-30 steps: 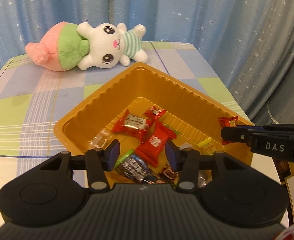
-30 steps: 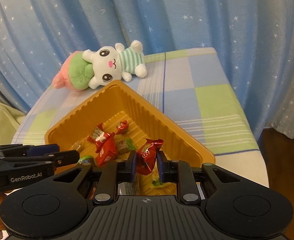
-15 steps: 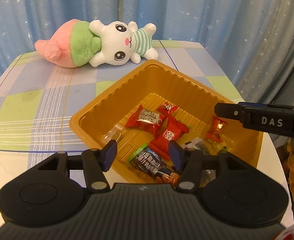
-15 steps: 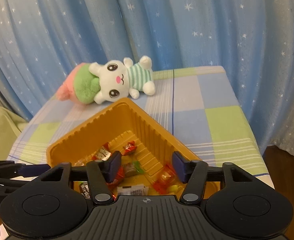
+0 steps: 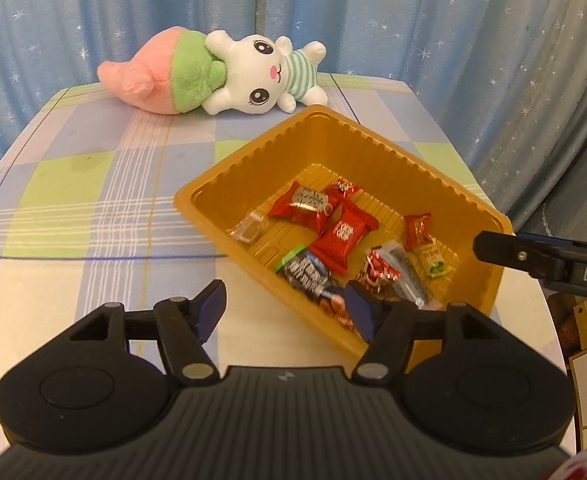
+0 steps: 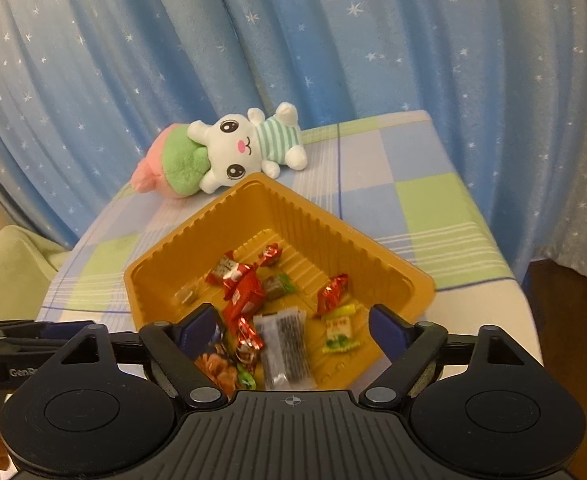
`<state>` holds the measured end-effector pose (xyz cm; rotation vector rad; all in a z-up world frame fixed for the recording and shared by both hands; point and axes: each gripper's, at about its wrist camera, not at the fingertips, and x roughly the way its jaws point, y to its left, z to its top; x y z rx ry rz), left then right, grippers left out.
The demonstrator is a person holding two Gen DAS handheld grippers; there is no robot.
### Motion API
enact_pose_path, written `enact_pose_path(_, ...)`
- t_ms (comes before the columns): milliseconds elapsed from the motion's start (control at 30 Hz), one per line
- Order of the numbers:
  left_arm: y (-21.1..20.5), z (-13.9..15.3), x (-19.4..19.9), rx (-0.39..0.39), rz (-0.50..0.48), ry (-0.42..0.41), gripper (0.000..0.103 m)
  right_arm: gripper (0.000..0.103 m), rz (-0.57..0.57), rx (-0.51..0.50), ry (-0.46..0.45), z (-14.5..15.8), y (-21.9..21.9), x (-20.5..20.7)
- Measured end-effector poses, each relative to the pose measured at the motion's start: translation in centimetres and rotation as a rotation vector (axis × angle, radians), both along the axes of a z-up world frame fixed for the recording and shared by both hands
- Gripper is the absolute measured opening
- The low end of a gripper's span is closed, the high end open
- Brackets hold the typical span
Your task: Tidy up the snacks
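Note:
A golden plastic tray (image 5: 253,152) (image 6: 313,216) sits on the checked tablecloth and holds several wrapped snacks. Among them are a red wafer pack (image 5: 343,236) (image 6: 245,296), a small red candy (image 5: 417,230) (image 6: 333,294), a yellow-green candy (image 5: 431,258) (image 6: 339,330) and a dark striped packet (image 6: 287,346). My left gripper (image 5: 285,310) is open and empty over the tray's near left corner. My right gripper (image 6: 293,326) is open and empty above the tray's near edge; its finger (image 5: 509,254) shows at the right of the left wrist view.
A white bunny plush (image 5: 249,76) (image 6: 229,152) with a pink and green body lies at the back of the table, just behind the tray. Blue star-patterned curtains (image 6: 293,40) hang behind. The table edge drops off at the right (image 6: 509,280).
My right gripper opened and dropped the small red candy into the tray, then drew back and up. My left gripper pulled back and to the left, staying open.

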<state>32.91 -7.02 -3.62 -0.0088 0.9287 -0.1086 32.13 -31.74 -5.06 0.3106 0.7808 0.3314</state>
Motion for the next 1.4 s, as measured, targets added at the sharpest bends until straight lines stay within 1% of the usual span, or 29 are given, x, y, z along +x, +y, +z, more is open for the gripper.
enact_pose_path(167,0.5,0.8,-2.4,0.017,0.001,0.000,0.065,0.087,0.014,-0.038,-0.011,0.7,0.3,-2.5)
enact_pose_path(300,1.0,1.4,-4.6,0.042,0.015,-0.006,0.070,0.088,0.037,-0.018,0.003,1.2,0.7,-4.5)
enact_pose_path(567,2.2,1.6,-9.5,0.059,0.058,0.010,0.070,0.088,0.120,-0.006,0.038,1.2,2.6,-8.4)
enact_pose_path(967,4.2,0.5,-16.5,0.047,0.148,0.066,0.070,0.088,0.209,-0.061,0.089,-0.2,4.7,-13.9)
enact_pose_path(1167,4.6,0.4,-19.4,0.036,0.177,0.066,0.070,0.088,0.252,-0.090,0.107,-0.8,5.7,-15.9)
enact_pose_path(1400,4.5,0.6,-21.6,0.032,0.178,0.057,0.070,0.088,0.278,-0.098,0.110,-0.6,6.5,-17.8)
